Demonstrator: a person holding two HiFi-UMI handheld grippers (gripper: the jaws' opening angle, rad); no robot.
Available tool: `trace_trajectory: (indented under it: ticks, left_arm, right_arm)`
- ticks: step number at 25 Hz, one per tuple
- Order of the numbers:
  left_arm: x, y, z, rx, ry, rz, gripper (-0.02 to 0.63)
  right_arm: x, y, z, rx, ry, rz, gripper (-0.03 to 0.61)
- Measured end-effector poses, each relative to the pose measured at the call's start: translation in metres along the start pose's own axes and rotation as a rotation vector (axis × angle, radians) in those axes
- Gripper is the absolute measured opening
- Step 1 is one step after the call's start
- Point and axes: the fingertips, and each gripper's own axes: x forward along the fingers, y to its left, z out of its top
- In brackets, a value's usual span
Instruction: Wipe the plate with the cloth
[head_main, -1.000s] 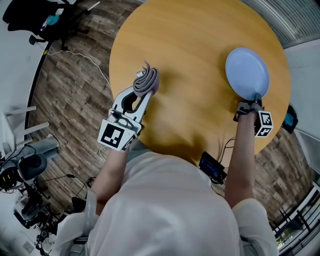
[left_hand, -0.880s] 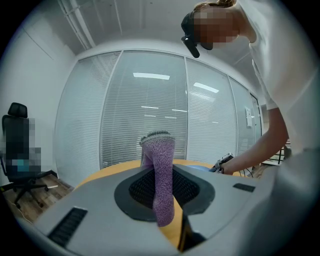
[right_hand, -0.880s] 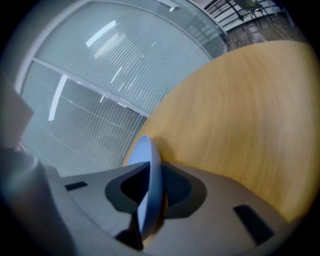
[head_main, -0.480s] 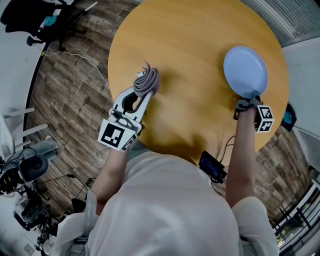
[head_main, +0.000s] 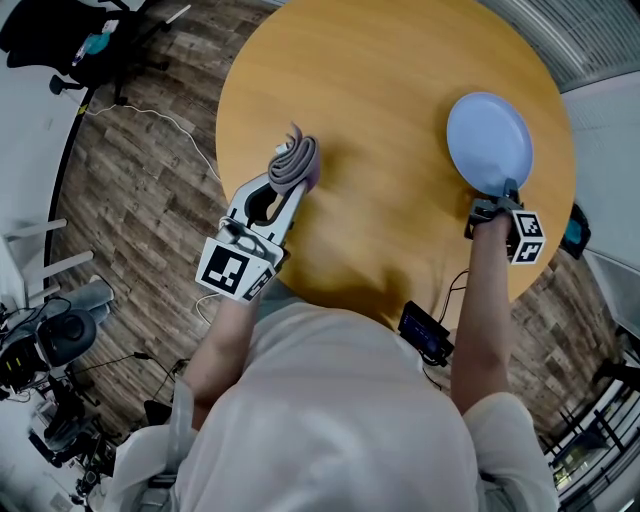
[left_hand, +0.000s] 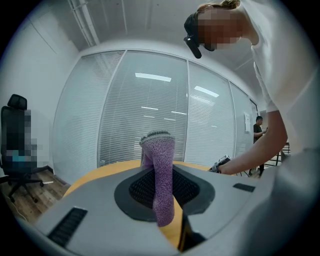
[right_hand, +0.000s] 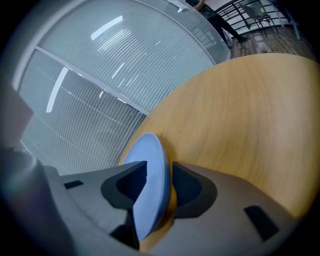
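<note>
A pale blue plate (head_main: 489, 143) lies at the right side of the round wooden table (head_main: 380, 100). My right gripper (head_main: 505, 195) is at the plate's near rim. In the right gripper view the plate (right_hand: 150, 180) stands edge-on between the jaws of the right gripper (right_hand: 159, 170); they have just been opening, and a gap shows beside the rim. My left gripper (head_main: 287, 183) hovers over the table's left part, shut on a purple-grey cloth (head_main: 293, 165). In the left gripper view the cloth (left_hand: 159, 175) sticks up from between the pads.
A dark phone-like device (head_main: 425, 333) with a cable sits at the table's near edge. An office chair (head_main: 90, 40) and a white cable (head_main: 170, 115) are on the wooden floor at left. Glass walls with blinds (left_hand: 150, 100) stand beyond the table.
In the head view both grippers, the cloth and the plate keep their places; the opening of the right jaws is too small to make out there.
</note>
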Motion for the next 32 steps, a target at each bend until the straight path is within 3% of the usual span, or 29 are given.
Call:
trace_trajectory:
  ticks: [10,19,26,32]
  left_arm:
    - [-0.006,0.001,-0.001,-0.001,-0.003,-0.066,0.069]
    - [-0.012,-0.003,0.0,0.004,-0.006,-0.108,0.069]
    - [-0.015,-0.005,0.008,0.008,-0.026,-0.125,0.069]
    - [-0.016,-0.002,0.014,0.024,-0.038,-0.117,0.069]
  right_arm:
    - [-0.032,0.008,-0.003,0.025,-0.014,0.045,0.153]
    - [-0.069,0.037,-0.001,-0.141,-0.014,0.147,0.15]
    - [-0.094,0.082,-0.004,-0.298,-0.036,0.273,0.068]
    - [-0.122,0.143,-0.005,-0.503,-0.087,0.443,0.027]
